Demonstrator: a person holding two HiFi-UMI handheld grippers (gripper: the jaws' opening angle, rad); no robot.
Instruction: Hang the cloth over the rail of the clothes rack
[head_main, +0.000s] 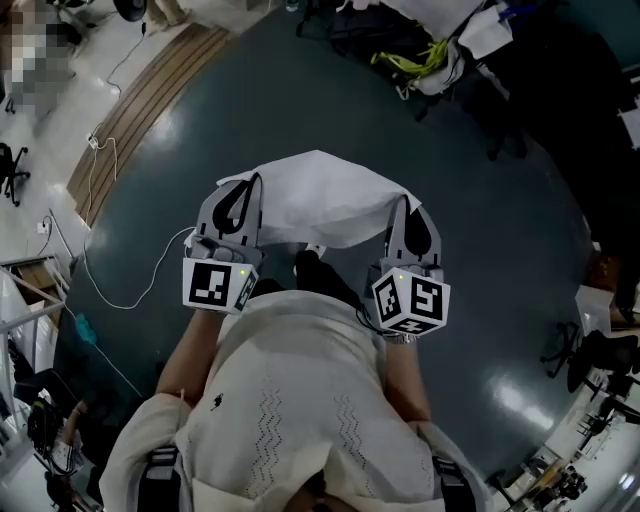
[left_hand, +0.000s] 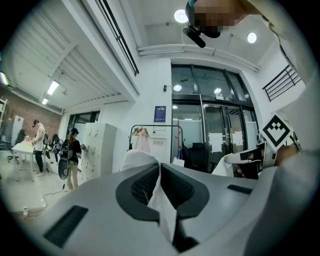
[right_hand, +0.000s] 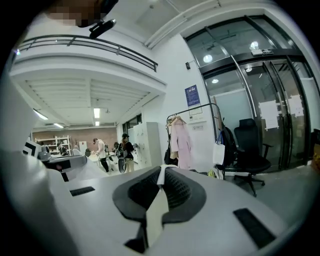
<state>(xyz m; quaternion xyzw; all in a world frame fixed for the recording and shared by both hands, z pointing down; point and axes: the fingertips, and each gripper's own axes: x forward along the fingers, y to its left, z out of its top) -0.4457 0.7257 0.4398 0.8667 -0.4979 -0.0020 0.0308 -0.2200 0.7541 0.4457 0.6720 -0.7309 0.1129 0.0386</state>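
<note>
Black-framed clothes rack (right_hand: 192, 110), one, stands ahead. One white cloth (head_main: 320, 195), well short of the rack, spans between my two tools. Left tool (left_hand: 160, 167) is clamped on one end of its near edge, right tool (right_hand: 162, 172) on the other. Reads as light, limp and prone to sag. The end holds should keep it spread for draping over the rail.
</note>
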